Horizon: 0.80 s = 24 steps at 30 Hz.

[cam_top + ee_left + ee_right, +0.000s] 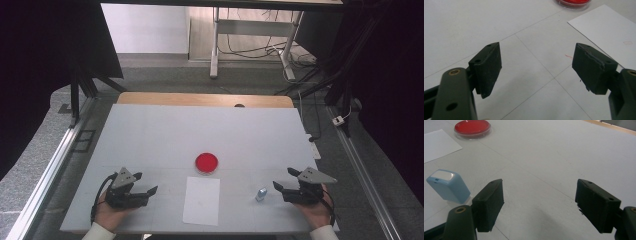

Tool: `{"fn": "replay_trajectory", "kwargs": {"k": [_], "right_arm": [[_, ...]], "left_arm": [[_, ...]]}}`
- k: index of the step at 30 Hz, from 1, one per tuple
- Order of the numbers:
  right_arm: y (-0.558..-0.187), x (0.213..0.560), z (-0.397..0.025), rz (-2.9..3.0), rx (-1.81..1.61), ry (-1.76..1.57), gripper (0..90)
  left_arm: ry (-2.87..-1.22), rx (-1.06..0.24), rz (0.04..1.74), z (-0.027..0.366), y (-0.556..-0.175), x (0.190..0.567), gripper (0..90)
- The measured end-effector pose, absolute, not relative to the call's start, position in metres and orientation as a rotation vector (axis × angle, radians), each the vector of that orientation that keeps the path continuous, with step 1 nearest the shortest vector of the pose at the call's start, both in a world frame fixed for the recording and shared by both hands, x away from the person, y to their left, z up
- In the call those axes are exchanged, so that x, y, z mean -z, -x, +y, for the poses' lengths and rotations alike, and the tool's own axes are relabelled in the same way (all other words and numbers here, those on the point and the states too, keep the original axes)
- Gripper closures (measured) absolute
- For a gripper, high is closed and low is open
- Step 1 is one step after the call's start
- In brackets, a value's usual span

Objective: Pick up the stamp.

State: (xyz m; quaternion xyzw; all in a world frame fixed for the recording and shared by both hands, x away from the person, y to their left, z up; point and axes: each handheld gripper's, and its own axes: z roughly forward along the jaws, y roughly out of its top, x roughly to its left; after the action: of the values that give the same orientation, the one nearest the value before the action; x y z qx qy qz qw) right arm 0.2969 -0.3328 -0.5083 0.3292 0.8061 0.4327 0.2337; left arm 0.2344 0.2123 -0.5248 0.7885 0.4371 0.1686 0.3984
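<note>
Stamp (261, 194) stands upright on the table (150, 130), just left of the right gripper (286, 179), untouched. Left gripper (145, 183): jaws wide apart, empty. Right gripper view: jaws wide apart, empty, stamp (448, 186) beside the left jaw.

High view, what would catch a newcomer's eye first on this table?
The red round dish stands out first, bright against the pale table, near its middle. Just in front of it lies a white sheet of paper, and to the right of the sheet stands a small light-blue stamp-like block. At the near edge, the left tool and the right tool are both held open and empty.
</note>
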Motion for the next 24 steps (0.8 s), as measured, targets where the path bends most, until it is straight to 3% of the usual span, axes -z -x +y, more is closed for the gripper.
{"fn": "replay_trajectory", "kwargs": {"k": [24], "right_arm": [[-0.282, 0.488, -0.321, 2.183, -1.265, -0.899, 25.6]], "left_arm": [[-2.013, -0.412, 1.095, 0.210, -0.235, 0.526, 23.7]]}}
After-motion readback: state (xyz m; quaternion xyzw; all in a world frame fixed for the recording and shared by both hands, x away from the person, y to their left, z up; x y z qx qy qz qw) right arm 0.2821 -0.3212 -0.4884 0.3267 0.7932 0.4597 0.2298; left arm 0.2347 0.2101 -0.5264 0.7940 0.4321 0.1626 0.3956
